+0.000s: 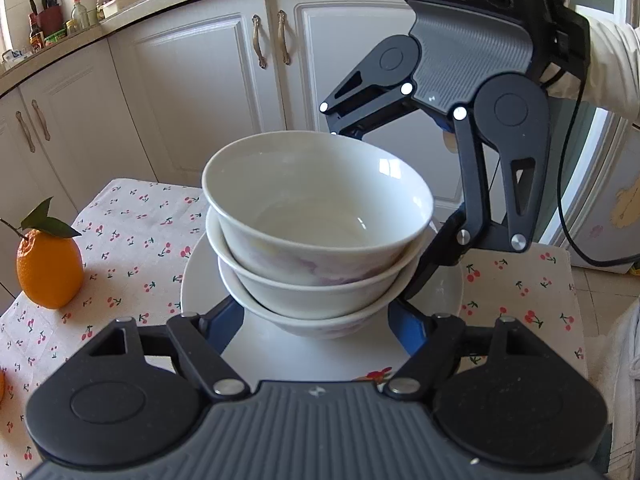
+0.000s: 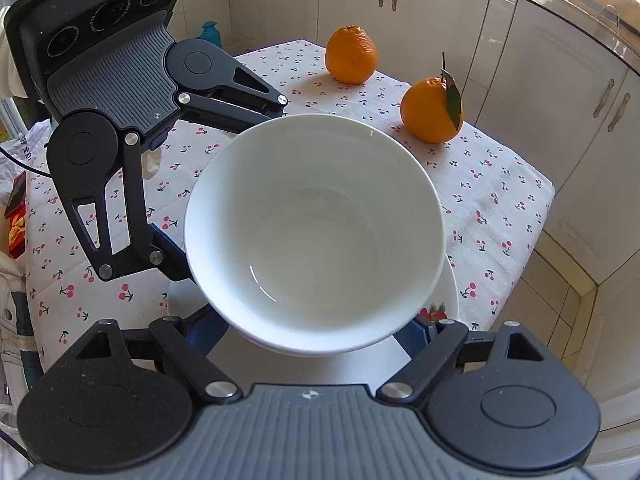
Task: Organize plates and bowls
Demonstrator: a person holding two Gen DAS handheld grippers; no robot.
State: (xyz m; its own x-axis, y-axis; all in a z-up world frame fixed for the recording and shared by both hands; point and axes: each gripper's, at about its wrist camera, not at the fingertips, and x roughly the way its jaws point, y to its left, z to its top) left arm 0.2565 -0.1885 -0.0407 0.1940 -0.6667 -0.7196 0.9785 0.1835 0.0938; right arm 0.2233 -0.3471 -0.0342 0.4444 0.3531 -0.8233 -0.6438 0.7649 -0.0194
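Three white bowls are nested in a stack; the top bowl (image 1: 316, 192) (image 2: 316, 224) sits tilted. The stack stands over a white plate (image 1: 198, 280) (image 2: 446, 300) on the cherry-print tablecloth (image 1: 132, 240). My left gripper (image 1: 316, 322) reaches in from the near side, and its blue pads (image 1: 226, 320) press both sides of the bottom bowl (image 1: 320, 320). My right gripper (image 2: 310, 334) comes from the opposite side. One of its fingers (image 1: 416, 280) lies against the stack's right flank, the other is behind it. In its own view the top bowl hides most of its pads.
An orange with leaves (image 1: 50, 268) (image 2: 432, 110) stands on the cloth near the table edge, a second orange (image 2: 351, 55) farther off. White kitchen cabinets (image 1: 192, 92) surround the small table. A sleeve (image 1: 612, 64) and a cable trail behind the right gripper.
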